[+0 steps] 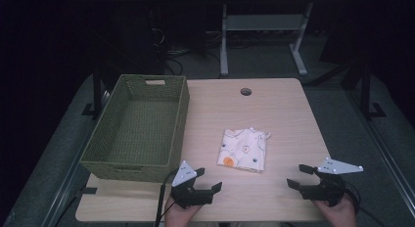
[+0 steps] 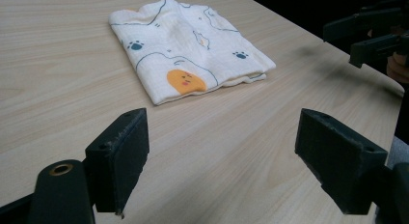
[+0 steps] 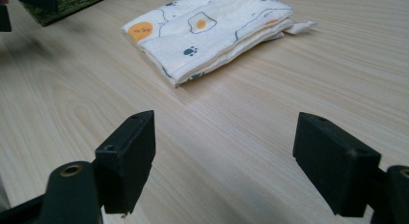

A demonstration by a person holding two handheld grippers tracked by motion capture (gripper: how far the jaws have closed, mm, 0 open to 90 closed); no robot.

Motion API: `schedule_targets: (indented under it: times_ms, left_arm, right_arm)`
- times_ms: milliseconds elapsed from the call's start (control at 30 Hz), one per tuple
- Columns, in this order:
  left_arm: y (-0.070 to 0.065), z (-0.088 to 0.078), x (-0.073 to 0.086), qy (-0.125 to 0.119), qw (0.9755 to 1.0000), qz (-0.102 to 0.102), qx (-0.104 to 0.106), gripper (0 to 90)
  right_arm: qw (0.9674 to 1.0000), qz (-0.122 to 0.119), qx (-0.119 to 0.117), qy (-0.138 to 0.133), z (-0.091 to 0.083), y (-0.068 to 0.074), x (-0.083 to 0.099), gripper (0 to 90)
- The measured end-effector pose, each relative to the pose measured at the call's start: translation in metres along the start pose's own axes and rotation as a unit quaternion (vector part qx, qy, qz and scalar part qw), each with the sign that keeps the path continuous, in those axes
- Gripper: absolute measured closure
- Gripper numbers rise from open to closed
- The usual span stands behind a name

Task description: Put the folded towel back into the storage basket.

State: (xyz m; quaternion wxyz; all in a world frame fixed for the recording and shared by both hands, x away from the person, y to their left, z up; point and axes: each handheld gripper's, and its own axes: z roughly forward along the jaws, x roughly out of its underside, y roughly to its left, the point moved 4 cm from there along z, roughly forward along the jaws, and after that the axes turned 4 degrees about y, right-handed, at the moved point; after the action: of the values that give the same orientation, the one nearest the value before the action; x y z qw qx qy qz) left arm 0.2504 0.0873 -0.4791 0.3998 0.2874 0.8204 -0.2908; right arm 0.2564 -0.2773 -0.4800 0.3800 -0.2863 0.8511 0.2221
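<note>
A folded white cloth (image 1: 243,149) printed with paw marks, eggs and an orange face lies flat on the middle of the wooden table (image 1: 274,114). My left gripper (image 1: 208,180) rests near the front edge, left of the cloth, jaws wide apart with nothing between them. The cloth (image 2: 188,48) lies ahead of it in the left gripper view. My right gripper (image 1: 300,176) sits at the front right, also open and holding nothing. In the right gripper view the cloth (image 3: 212,28) lies beyond the jaws, stacked edges toward me.
A green woven basket (image 1: 138,129) with nothing in it stands on the table's left side, just beyond my left gripper. A round cable hole (image 1: 245,92) is at the table's far edge. Dark floor and a white desk frame (image 1: 262,31) lie beyond.
</note>
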Motion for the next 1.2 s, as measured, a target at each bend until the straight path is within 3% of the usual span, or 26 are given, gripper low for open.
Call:
schedule_targets:
  times_ms: [667, 833, 967, 1200]
  left_arm:
    - [-0.009, 0.005, -0.001, 0.008, 0.9999, 0.012, 0.004, 18.4]
    - [-0.014, 0.018, -0.011, 0.025, 0.9994, 0.009, 0.021, 18.4]
    - [-0.012, 0.023, -0.017, 0.028, 0.9993, -0.007, 0.026, 18.5]
    - [-0.005, 0.033, -0.028, 0.03, 0.9992, -0.017, 0.019, 18.8]
  right_arm:
    - [0.9999, 0.008, -0.006, 0.004, 0.006, -0.001, -0.003, 23.3]
    - [0.9998, 0.012, -0.014, 0.007, 0.011, -0.002, -0.013, 22.6]
    - [0.9998, 0.007, -0.017, 0.01, 0.013, -0.002, -0.025, 23.1]
    - [0.9988, 0.032, -0.034, 0.016, 0.018, -0.014, -0.036, 23.7]
